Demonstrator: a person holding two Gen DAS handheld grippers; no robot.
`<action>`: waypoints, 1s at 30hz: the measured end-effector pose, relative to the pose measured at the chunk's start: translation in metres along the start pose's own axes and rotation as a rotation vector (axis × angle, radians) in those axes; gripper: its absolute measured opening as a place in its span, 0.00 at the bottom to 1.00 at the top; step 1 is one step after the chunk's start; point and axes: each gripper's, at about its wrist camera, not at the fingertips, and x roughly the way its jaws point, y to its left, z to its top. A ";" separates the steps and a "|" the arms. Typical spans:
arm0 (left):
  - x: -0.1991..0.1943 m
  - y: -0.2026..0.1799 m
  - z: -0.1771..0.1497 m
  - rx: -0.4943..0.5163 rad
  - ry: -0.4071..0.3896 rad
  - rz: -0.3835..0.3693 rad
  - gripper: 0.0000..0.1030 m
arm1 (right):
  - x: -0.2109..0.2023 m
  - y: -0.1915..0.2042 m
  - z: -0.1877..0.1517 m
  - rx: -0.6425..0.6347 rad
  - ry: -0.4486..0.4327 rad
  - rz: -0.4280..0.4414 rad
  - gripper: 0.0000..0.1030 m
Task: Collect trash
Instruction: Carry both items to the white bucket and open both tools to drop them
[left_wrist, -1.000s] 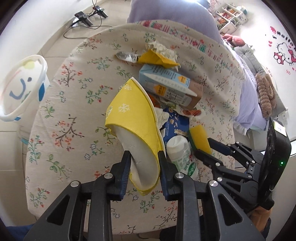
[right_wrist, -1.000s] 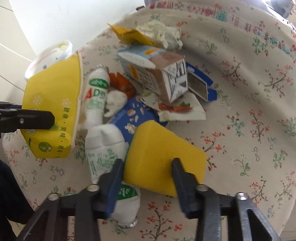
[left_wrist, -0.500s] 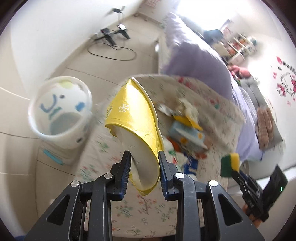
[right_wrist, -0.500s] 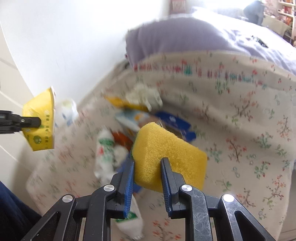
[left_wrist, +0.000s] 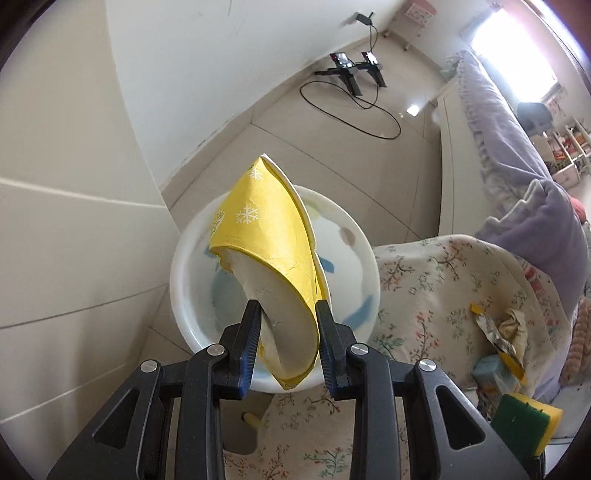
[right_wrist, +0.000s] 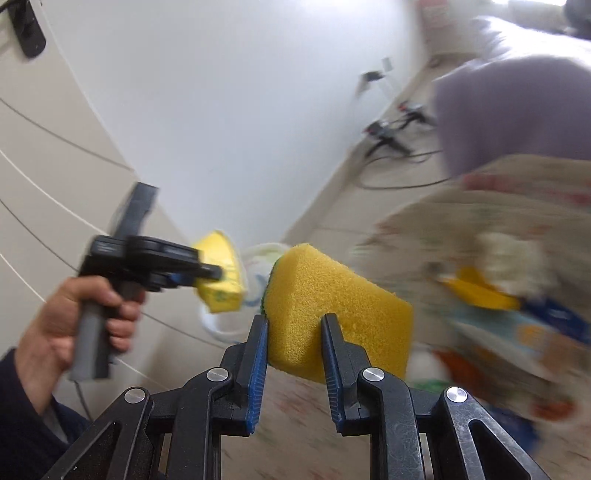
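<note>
My left gripper (left_wrist: 287, 314) is shut on a flattened yellow paper cup (left_wrist: 273, 258) with white snowflakes and holds it right above the open white trash bin (left_wrist: 354, 266). My right gripper (right_wrist: 294, 325) is shut on a yellow sponge (right_wrist: 332, 295) with a green backing; the sponge also shows in the left wrist view (left_wrist: 524, 424). From the right wrist view the left gripper (right_wrist: 207, 275) holds the cup (right_wrist: 221, 277) over the bin (right_wrist: 255, 258).
The floral-cloth table (left_wrist: 424, 288) stands right of the bin with leftover trash: a crumpled wrapper (left_wrist: 502, 328), a yellow scrap and a carton (right_wrist: 517, 325). A purple bed (left_wrist: 517, 155) lies behind. Cables and a stand (left_wrist: 351, 74) lie on the tiled floor by the wall.
Both grippers have swung left, away from the table toward the bin. The cup has gone from over the table to above the bin opening. The sponge has been lifted off the table.
</note>
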 end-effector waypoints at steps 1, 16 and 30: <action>0.002 0.003 0.002 -0.006 0.001 0.004 0.32 | 0.013 0.005 0.004 0.000 0.007 0.019 0.24; -0.048 0.023 0.013 -0.098 -0.076 -0.008 0.64 | 0.188 0.059 0.052 0.047 0.079 0.167 0.29; -0.052 0.000 0.005 -0.038 -0.114 0.080 0.64 | 0.164 0.044 0.037 0.053 0.151 -0.019 0.56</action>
